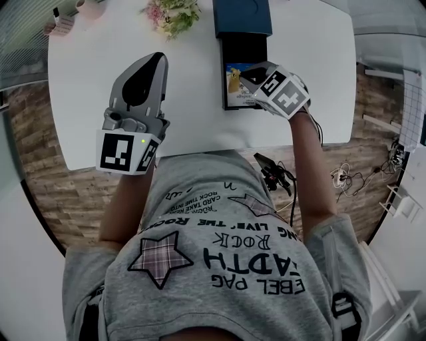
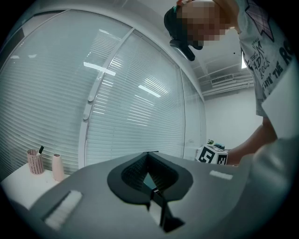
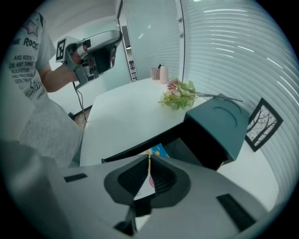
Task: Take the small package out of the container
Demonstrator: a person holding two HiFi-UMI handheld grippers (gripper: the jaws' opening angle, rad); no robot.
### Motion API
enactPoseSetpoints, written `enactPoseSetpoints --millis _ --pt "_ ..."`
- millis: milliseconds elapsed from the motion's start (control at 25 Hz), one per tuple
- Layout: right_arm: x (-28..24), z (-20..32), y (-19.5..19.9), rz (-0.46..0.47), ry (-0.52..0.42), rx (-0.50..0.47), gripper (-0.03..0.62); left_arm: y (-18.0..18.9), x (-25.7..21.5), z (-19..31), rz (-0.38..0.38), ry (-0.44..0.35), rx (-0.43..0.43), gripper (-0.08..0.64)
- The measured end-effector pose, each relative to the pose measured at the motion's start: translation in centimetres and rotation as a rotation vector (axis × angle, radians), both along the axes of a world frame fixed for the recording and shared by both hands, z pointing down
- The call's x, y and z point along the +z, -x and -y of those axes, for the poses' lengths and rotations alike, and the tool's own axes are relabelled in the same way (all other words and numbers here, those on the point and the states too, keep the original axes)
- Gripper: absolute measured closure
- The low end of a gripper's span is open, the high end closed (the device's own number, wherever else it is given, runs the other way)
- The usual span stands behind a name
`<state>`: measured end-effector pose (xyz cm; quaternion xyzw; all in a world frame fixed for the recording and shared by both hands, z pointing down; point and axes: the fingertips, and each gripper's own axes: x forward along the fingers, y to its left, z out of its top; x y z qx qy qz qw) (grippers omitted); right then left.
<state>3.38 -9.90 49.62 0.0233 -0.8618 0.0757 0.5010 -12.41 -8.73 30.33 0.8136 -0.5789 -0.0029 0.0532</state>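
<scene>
– Right gripper status?
– Jaws clamped on one edge of the small package. The right gripper view shows the thin card pinched between the pads.
– Package out yet?
– No. Head view puts it inside the outline of the open dark container, at the near end. Can't tell if it's off the floor of the box. Grasp looks done. Lifting clear and setting down on the table are left, I'd say.
– Left gripper?
– Closed on nothing, held level over bare table, well apart from the container. Flowers sit beyond, not in the way.
</scene>
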Motion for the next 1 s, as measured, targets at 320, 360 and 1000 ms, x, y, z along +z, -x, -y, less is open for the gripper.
enactPoseSetpoints --millis 320,360,1000 --pt "1.2 1.2 0.4 -0.012 -0.014 -0.077 0.574 0.1 -0.1 -0.3 0.004 0.001 -0.006 0.551" --pt "1.5 1.2 0.3 -0.020 -0.016 -0.085 0.574 0.1 -0.1 -0.4 0.005 0.002 -0.007 0.551" --pt "2.7 2.3 0.3 -0.037 -0.006 -0.128 0.572 0.7 -0.9 -0.4 0.019 -0.002 -0.044 0.551"
